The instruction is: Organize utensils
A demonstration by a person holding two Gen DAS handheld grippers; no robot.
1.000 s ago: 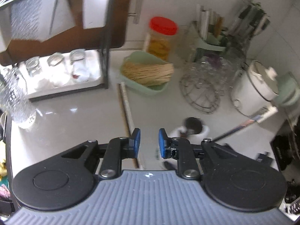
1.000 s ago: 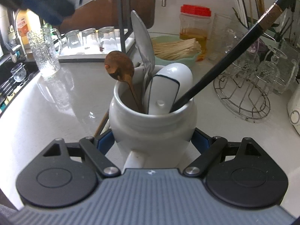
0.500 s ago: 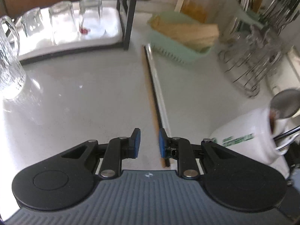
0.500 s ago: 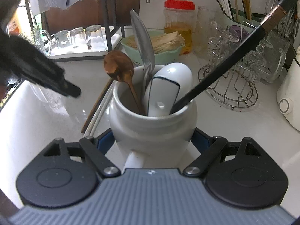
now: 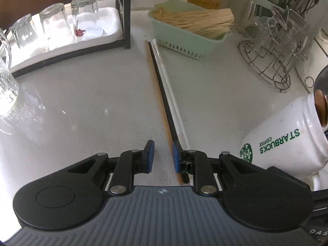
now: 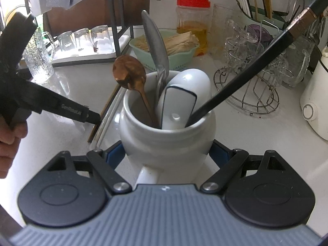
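Note:
Three long chopsticks lie side by side on the white counter: a wooden one [image 5: 157, 94], a black one [image 5: 164, 94] and a white one [image 5: 172, 94]. My left gripper [image 5: 162, 155] hangs low over their near ends, open by a narrow gap with nothing between its pads. Its right pad [image 5: 176, 157] sits over the black chopstick. In the right wrist view the left gripper [image 6: 96, 119] reaches in beside the mug. My right gripper [image 6: 168, 154] is shut on a white Starbucks mug [image 6: 168, 141] [image 5: 287, 135]. The mug holds a copper spoon [image 6: 129, 73], a steel spoon [image 6: 155, 41], a white ceramic spoon [image 6: 184, 98] and a black chopstick [image 6: 246, 75].
A black-framed rack [image 5: 125, 14] with upturned glasses stands at the back left, a ribbed glass mug [image 5: 6, 86] beside it. A green basket [image 5: 184, 43] of straw sticks, a red-lidded jar [image 6: 193, 20], a wire glass stand [image 5: 272, 65] and a white appliance [image 6: 315, 98] line the back and right.
My left gripper has come down close to the chopsticks on the counter, its narrow gap unchanged. My right gripper has kept still with the mug in it.

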